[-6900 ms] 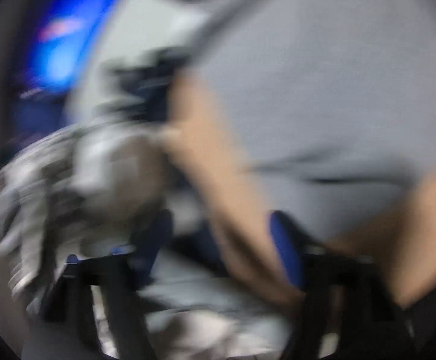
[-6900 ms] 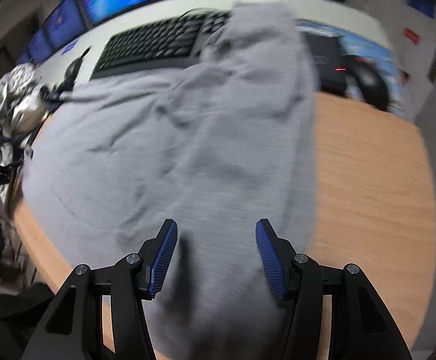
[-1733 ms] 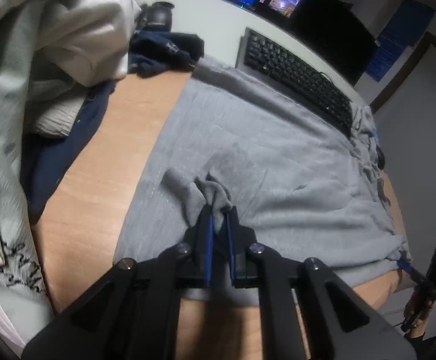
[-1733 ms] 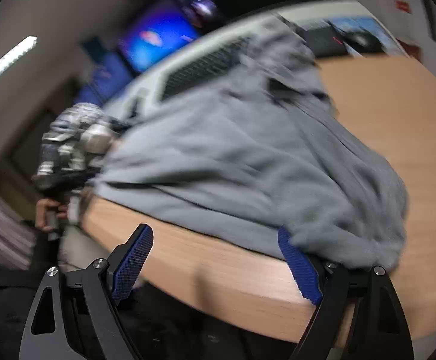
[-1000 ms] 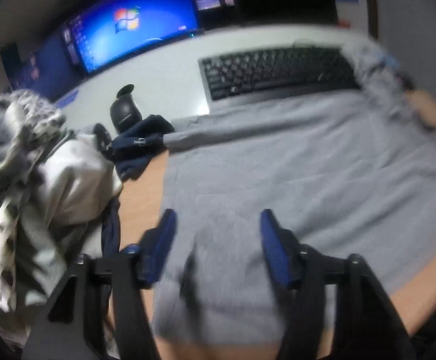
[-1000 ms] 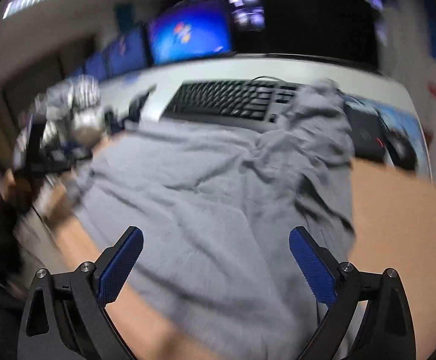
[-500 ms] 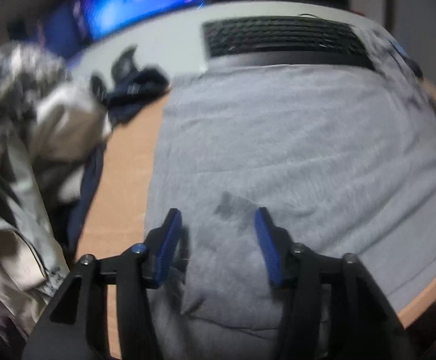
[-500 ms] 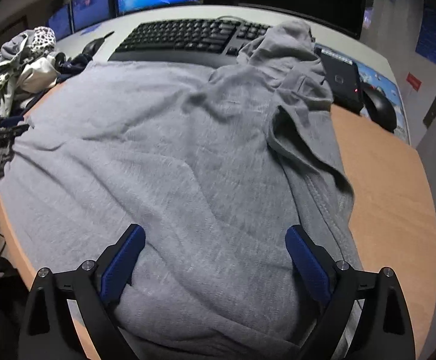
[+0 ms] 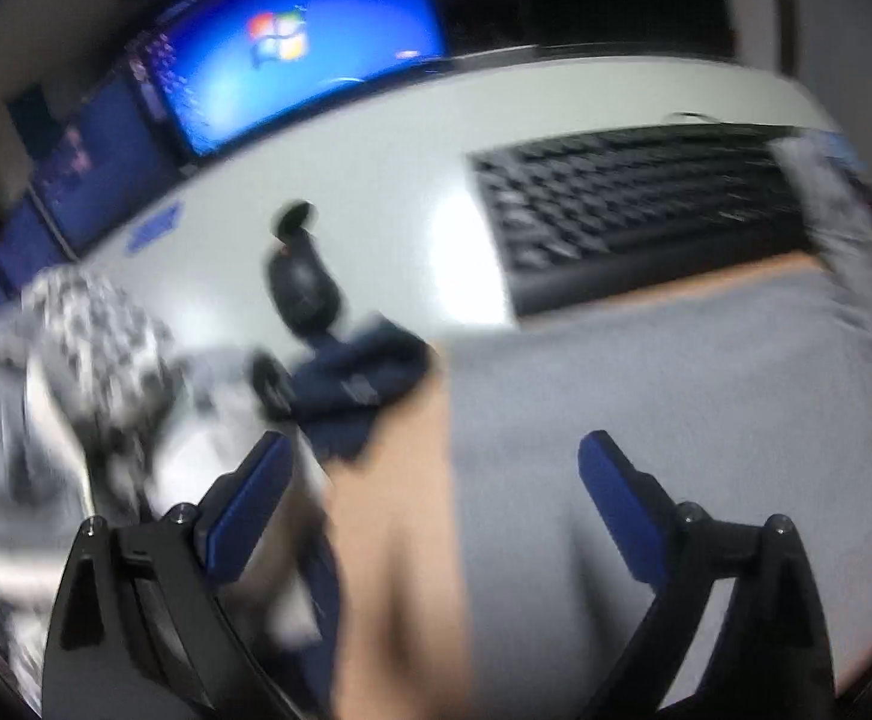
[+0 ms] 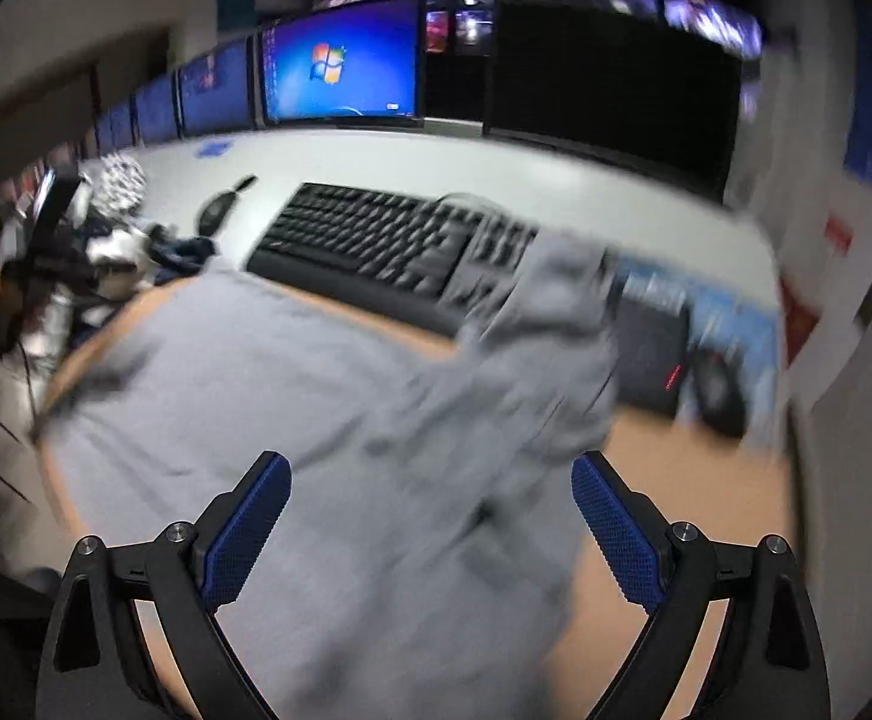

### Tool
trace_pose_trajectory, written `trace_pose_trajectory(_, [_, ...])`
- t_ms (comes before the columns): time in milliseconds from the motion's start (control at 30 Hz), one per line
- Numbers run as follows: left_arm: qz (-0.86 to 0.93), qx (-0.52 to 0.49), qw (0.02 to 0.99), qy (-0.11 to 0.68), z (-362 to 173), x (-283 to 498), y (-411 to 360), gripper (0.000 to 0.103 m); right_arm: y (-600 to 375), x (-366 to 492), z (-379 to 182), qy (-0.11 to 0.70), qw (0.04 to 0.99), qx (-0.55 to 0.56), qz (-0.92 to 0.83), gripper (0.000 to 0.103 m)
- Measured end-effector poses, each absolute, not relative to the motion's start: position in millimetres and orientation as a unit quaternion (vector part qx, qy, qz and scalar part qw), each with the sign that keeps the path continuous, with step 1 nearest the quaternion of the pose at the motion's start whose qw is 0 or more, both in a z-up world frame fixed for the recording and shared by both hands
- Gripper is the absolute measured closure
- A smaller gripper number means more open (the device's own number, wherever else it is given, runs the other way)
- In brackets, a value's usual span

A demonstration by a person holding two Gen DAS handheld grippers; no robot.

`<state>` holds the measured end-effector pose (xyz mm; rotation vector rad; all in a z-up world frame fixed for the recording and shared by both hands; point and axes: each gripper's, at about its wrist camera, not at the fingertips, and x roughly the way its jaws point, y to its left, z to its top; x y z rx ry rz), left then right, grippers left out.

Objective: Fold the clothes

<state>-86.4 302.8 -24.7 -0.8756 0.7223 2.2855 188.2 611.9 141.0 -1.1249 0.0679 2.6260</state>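
Grey garment spread on desk — both grippers' fingers apart.

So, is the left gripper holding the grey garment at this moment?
No, the left gripper is open, its blue fingers spread wide above the grey garment with nothing pinched between them.

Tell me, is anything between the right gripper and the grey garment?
Nothing visible. The right gripper hangs with jaws open directly over the grey garment spread on the desk; the keyboard lies beyond it.
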Motion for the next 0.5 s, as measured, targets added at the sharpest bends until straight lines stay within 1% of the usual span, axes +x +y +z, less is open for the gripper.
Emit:
trace_pose_trajectory(67, [0.84,-0.355,0.308,0.271,-34.8,-115.7,321.6,0.011,626.9,165.3,154.2,-0.01,0.157,-0.404,0.901,0.008])
trace_pose_trajectory(133, [0.829,-0.376,0.317,0.266,-45.8,-136.3,335.8,0.012,647.7,142.2,157.2,-0.002,0.163,-0.419,0.893,0.008])
trace_pose_trajectory(200, [0.825,-0.375,0.322,0.274,-52.9,-139.8,339.5,0.014,666.2,126.7,156.9,0.006,0.163,-0.427,0.89,0.008])
trace_pose_trajectory(333, [0.816,-0.375,0.331,0.29,-67.2,-146.8,347.1,0.015,699.2,98.9,155.1,-0.005,0.18,-0.432,0.884,0.008])
trace_pose_trajectory(433, [0.809,-0.374,0.338,0.301,-77.9,-152.0,352.8,0.015,723.7,78.0,153.7,-0.015,0.194,-0.435,0.879,0.008])
trace_pose_trajectory(500, [0.804,-0.374,0.343,0.309,-85.0,-155.4,356.6,0.015,741.8,63.6,150.2,-0.004,0.187,-0.443,0.877,0.008])
